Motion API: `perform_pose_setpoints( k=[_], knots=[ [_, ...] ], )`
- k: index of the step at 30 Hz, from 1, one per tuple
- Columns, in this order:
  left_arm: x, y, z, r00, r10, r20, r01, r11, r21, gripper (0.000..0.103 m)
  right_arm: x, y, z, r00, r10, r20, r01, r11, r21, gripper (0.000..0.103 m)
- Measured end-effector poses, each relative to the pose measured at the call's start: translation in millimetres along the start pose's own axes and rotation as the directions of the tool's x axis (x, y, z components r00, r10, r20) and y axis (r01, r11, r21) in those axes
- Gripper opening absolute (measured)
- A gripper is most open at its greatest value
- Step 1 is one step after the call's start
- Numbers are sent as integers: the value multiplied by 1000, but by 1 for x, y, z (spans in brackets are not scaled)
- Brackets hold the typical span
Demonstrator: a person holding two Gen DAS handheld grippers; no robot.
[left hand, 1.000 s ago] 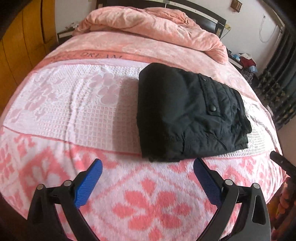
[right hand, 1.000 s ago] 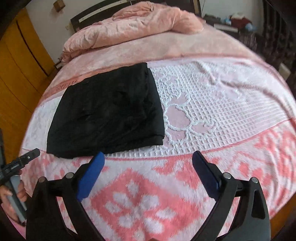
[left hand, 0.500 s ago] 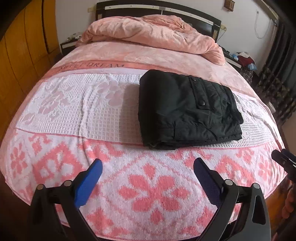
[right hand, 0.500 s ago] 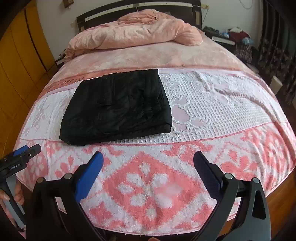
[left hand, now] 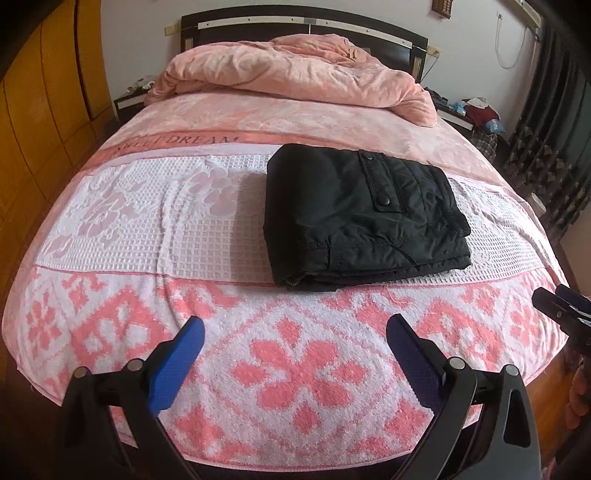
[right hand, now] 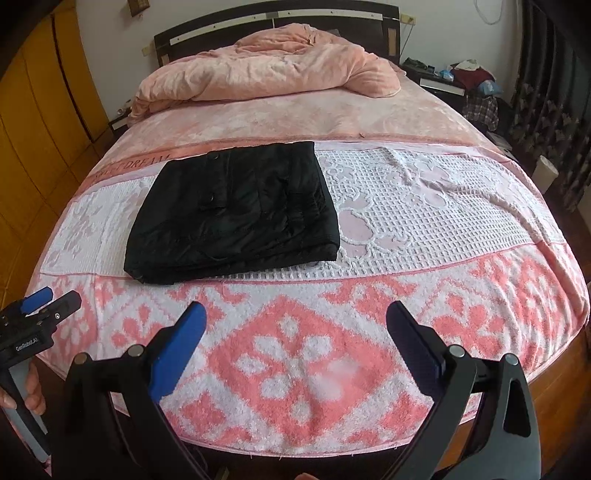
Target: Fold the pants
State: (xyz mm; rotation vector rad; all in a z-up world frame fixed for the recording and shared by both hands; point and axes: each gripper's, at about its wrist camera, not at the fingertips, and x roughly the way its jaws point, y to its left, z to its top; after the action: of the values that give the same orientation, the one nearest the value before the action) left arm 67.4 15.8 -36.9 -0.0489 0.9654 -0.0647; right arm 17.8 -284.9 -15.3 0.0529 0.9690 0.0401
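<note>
Black pants lie folded into a compact stack w/ snap pocket flap on top, on the white waffle band of the pink floral bedspread, mid-bed, just beyond the pink flower border. Nothing touches them.

Change vs 1 s ago: both cams sat close over the near edge of the pants, now they're pulled well back toward the foot of the bed, so the whole bed incl. headboard and crumpled pink duvet shows. Pants themselves haven't shifted.

Left gripper: jaws wide, holding nothing. Right gripper: same, wide & empty, hovering over the foot end. Each shows at the edge of the other's view, well apart from the pants.

Judgement: folding looks done; retreat w/ empty jaws reads as end of task, not setup for another fold.
</note>
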Motion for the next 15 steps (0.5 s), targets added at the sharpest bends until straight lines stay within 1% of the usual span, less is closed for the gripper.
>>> perform_pose_setpoints(
  k=[15],
  knots=[
    [-3,-5,2,1000,13,9,-13,1000,20,99,1,5,3,1000,7,-1,-7,1000,-9,98]
  ],
)
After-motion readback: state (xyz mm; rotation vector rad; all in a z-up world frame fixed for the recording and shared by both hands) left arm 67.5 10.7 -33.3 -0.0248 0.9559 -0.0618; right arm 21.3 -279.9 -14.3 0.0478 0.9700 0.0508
